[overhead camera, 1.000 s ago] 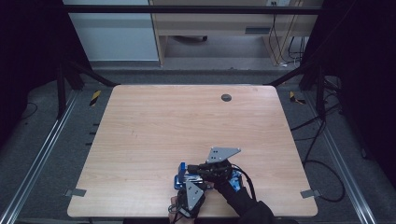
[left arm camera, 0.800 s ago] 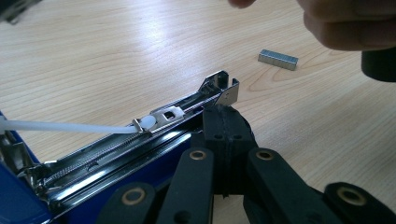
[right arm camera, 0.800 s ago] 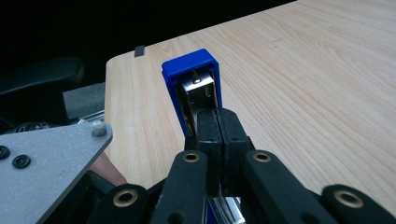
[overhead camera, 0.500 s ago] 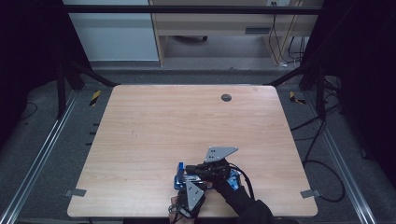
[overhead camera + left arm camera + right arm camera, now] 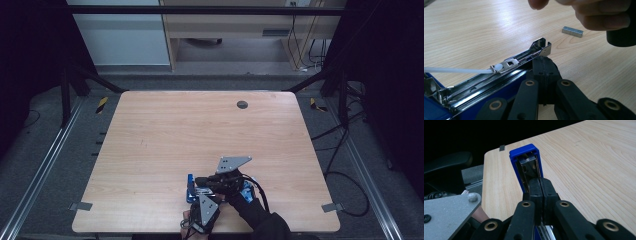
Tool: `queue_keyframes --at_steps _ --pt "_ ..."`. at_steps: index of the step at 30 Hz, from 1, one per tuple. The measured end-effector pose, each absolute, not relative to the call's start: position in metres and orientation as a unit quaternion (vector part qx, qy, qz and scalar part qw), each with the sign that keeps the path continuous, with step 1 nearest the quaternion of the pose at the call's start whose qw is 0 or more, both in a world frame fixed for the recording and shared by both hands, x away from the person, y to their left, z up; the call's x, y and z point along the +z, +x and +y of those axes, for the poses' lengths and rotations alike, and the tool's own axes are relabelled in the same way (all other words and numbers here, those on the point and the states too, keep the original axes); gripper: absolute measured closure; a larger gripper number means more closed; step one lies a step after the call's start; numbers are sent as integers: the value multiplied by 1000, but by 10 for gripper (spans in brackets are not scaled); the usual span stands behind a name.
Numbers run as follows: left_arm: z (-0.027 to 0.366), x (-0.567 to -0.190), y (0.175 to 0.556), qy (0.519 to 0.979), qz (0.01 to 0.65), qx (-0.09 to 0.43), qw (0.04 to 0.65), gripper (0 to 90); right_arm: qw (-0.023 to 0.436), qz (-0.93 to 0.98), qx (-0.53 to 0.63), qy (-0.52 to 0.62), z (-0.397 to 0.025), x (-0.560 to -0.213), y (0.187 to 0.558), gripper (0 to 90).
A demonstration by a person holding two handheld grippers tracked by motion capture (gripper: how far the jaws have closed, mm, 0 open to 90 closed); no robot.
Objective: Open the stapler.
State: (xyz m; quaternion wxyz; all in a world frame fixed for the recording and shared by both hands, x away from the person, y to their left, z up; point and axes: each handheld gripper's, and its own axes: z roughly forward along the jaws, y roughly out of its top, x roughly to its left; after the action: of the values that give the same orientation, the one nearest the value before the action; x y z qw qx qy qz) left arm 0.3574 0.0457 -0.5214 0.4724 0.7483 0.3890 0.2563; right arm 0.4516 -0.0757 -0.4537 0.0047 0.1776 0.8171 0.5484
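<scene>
While stapler [image 5: 192,187] lies open near table [image 5: 150,150] edge at 6 o'clock, both grippers work it. Left gripper [image 5: 544,65] fingers clenched on metal tray, holds it steady. Right gripper [image 5: 540,185] fingers pinched on stapler too. Staples [image 5: 572,31] wait at 1 o'clock, likely for loading.

stapler [image 5: 499,82] base cut off, fingers [image 5: 599,17] cropped

Black jaws with brass rivets; sleeve [image 5: 260,220] (seemingly black).
</scene>
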Motion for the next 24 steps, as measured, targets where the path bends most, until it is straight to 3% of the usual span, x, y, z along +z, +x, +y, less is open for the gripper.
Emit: queue_keyframes --at_steps 24 --pt "46 -521 357 747 391 255 473 897 -3 824 540 169 -57 -454 455 890"
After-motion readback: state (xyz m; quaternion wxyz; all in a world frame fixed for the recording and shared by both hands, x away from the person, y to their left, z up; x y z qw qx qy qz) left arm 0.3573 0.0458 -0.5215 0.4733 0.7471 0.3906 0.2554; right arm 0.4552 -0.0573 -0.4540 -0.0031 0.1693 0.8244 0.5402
